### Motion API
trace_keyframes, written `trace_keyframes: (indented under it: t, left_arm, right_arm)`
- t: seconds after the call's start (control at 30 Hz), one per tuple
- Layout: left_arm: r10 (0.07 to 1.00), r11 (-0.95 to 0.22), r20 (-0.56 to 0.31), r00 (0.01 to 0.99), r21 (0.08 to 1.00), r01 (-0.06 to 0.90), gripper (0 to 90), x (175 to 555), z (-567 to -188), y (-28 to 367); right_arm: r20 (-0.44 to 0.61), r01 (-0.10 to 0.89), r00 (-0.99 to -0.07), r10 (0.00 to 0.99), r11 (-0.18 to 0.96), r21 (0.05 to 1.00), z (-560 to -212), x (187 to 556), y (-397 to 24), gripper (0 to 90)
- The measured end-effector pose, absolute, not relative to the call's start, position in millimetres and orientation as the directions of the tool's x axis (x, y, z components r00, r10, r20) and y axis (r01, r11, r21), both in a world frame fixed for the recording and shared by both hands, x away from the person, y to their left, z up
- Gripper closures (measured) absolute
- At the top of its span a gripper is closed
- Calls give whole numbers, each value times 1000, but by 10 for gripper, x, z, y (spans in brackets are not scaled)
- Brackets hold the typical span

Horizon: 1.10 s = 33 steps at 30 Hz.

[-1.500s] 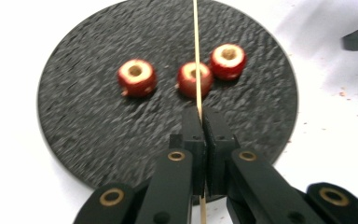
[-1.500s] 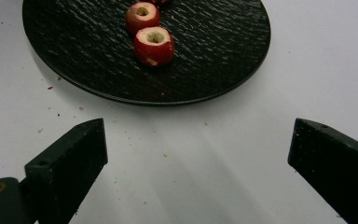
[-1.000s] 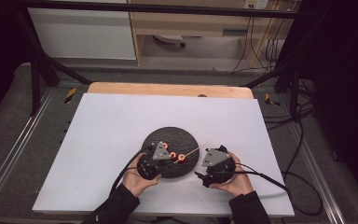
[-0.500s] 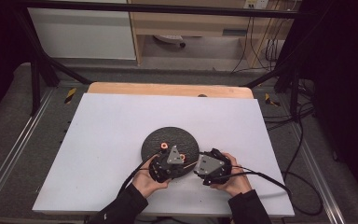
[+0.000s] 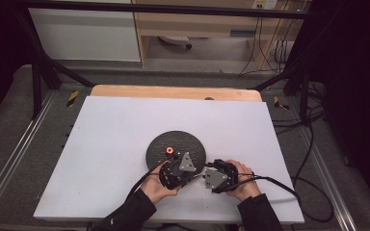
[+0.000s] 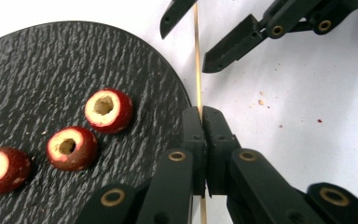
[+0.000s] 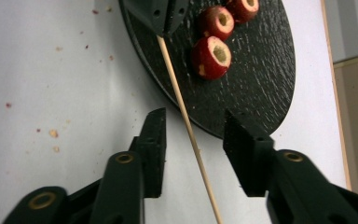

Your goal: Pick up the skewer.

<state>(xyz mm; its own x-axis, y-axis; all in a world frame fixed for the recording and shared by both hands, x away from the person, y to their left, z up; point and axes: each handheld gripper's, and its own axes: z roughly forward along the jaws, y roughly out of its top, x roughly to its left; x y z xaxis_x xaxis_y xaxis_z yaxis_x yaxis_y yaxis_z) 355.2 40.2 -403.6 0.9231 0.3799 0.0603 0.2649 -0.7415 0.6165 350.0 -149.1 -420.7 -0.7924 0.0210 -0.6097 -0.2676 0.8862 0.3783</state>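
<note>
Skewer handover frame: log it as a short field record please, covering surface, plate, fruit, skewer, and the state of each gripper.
surface: white table top
plate: round black textured plate, near the table's front edge
fruit: three cored red fruits lying on the plate, holes showing
skewer: thin wooden skewer, bare, beside the plate's edge
left gripper: jaws shut on the skewer
right gripper: jaws open, one on each side of the skewer, not touching it
debris: small crumbs on the table top

High view overhead, looking forward and down on the whole table (image 5: 125, 144), gripper views close along their jaws, facing each other, all sharing the plate (image 5: 188, 142) edge
</note>
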Motion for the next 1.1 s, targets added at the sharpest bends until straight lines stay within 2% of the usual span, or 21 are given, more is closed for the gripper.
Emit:
trace_keyframes:
  t: [0.57,0.97,1.1]
  left_arm:
    - [353,-749,46,934,612,253,886,3540,-4034,338]
    - [352,-759,39,935,596,261,876,3554,-4054,323]
    - [356,-771,13,934,569,286,809,3585,-4028,375]
  right_arm:
    - [-639,-381,-756,-146,891,248,-4230,3441,-1508,857]
    - [-649,-423,-728,-220,890,172,-4227,3415,-1495,888]
    - [-662,-417,-717,-219,895,156,-4197,3416,-1476,888]
